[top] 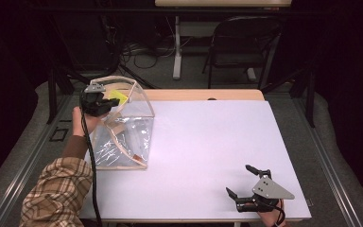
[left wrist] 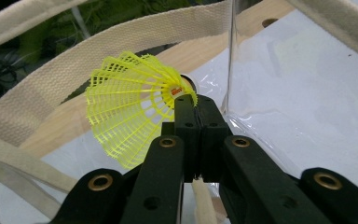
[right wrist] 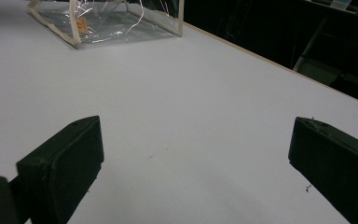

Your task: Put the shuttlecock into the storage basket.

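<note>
One yellow shuttlecock (left wrist: pixel 130 112) sat pinched at its cork by the left hand-held gripper (left wrist: pixel 196 109), over the clear bag (top: pixel 123 137); the right hand-held gripper (top: pixel 247 182) gaped above the tabletop (top: pixel 208 142).

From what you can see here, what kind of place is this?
Probably a lab or recording workspace: a white table in a dark room, cables on the floor behind it, a folding chair, and a person working with a hand-held gripper.
</note>
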